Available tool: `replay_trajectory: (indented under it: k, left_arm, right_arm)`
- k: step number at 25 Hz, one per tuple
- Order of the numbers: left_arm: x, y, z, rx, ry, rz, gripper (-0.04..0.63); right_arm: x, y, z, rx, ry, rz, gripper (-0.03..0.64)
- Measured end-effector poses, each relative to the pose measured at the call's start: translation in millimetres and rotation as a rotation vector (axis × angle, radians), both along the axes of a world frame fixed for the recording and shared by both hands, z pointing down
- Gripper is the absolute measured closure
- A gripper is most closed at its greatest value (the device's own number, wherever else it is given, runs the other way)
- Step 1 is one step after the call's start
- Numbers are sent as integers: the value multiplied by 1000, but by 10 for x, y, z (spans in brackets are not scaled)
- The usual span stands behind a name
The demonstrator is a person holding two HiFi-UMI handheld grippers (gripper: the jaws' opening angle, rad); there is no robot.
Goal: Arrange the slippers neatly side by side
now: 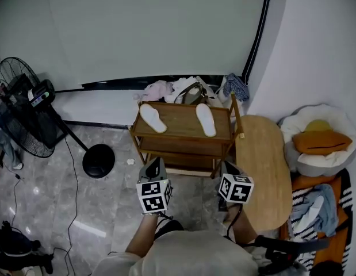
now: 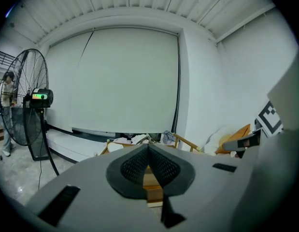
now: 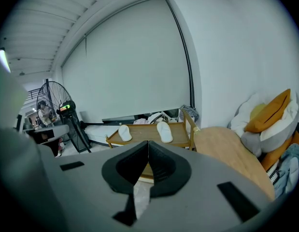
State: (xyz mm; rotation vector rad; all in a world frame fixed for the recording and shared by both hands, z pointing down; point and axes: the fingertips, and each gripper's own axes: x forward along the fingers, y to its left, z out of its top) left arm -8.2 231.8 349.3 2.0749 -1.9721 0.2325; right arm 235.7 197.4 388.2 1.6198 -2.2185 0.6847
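The marble-pattern floor [image 1: 108, 211] carried a wooden rack [image 1: 180, 122] with slatted lower tiers, standing in front of the white wall. An oval wooden table [image 1: 261, 171] stood just beside the rack's right edge. A pedestal fan [image 1: 22, 105] with a round black base stood well apart from the rack, to its left. A round cushion [image 1: 318, 140] holding an orange pillow lay beyond the table, and a pile of clothes [image 1: 172, 89] lay behind the rack's rear edge.

The left gripper [image 2: 148, 151] was held above the floor, in front of the rack's front edge. Its jaws were closed together, pad against pad, with nothing between them. The right gripper [image 3: 148, 146] was held alongside it, near the rack's front right corner. Its jaws were likewise fully closed and held nothing.

Both white slippers lay on the rack's top shelf. The left slipper [image 1: 152, 118] lay near the left edge, turned diagonally to that edge. The right slipper [image 1: 205, 119] lay right of the shelf's middle, running almost straight from the rear edge towards the front edge. The two slippers were well apart, with bare wood between them, and neither gripper touched them.
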Motion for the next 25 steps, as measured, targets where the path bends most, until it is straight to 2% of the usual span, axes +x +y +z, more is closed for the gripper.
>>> replay_trajectory:
  k: [9,25]
  left_arm:
    - [-62,-419,146,-14,19,21,579]
    - [-251,-1769,119,5,56,77,579]
  right_arm:
    - [-25,-354,138,-26,11,28,583]
    - [-145,-1443,68,-26,51,87,583]
